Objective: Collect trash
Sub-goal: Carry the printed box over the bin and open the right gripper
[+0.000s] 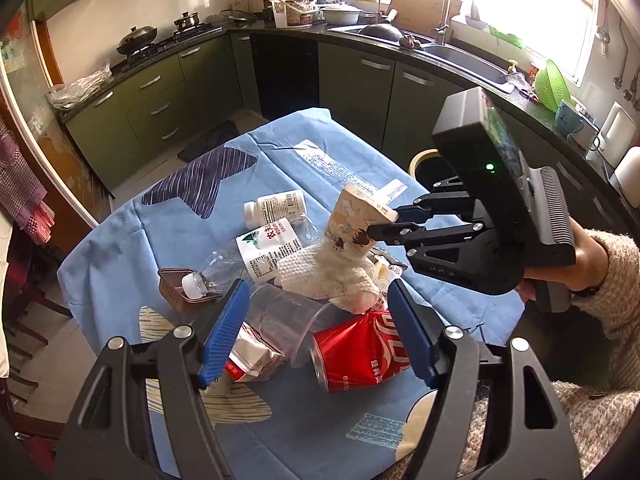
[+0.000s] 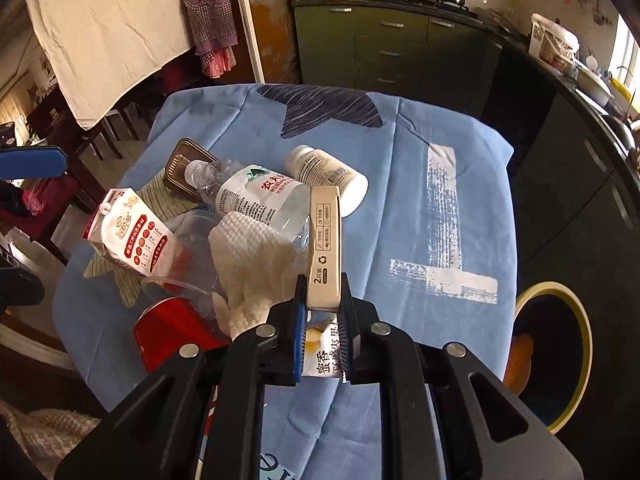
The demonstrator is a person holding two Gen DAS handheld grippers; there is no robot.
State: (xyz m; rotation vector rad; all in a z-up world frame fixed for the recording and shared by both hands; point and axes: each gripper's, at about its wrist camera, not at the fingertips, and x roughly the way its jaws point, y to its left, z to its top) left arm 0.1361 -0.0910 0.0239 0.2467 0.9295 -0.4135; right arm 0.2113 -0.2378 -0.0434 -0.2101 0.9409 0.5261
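Cardboard box (image 2: pixel 325 248) clenched in right tongs (image 2: pixel 323 334), lifted above the pile; its lower end hidden between the pads. Left tongs (image 1: pixel 318 330) released, over red can (image 1: pixel 360 354). Bin (image 2: pixel 560 360) cut off beside the table (image 2: pixel 440 120) edge; cloth there bare.

My left gripper (image 1: pixel 316 330) has black triangulated linkage arms, silver pivot screws and ribbed blue pads (image 1: pixel 224 332). My right gripper (image 2: pixel 323 336) matches; its black housing (image 1: pixel 492 168) carries a green indicator light (image 1: pixel 489 167) and grey finned block. My sleeve (image 1: pixel 616 280) is beige bouclé knit.
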